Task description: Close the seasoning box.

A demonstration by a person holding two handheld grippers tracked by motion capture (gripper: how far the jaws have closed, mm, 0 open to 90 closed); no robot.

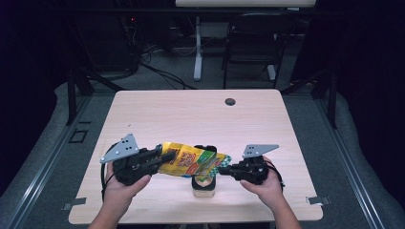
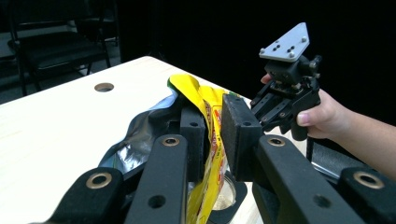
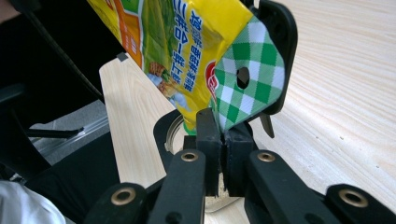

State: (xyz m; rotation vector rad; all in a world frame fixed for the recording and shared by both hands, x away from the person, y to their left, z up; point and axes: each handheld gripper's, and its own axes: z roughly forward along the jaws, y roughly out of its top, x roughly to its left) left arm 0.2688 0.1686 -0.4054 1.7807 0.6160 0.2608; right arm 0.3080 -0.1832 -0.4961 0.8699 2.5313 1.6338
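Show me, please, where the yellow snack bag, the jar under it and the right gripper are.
yellow snack bag [image 1: 188,162]: high view, middle of its printed face.
jar [image 1: 203,187]: high view, its front wall below the bag.
right gripper [image 1: 223,169]: high view, at its jaw tips on the bag's checked end.

Yellow snack bag [image 1: 191,162] w/ green-checked end, opened, held level just above a jar [image 1: 203,186] on table.

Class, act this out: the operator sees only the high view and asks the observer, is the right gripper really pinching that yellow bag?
Observer: Yes; the right gripper has its jaws shut on the green-checked end of the bag.
Operator: And the left?
Observer: The left gripper clamps the torn-open end; silver lining shows there.
Operator: What's underneath?
Observer: The jar stands open, with pale contents inside.
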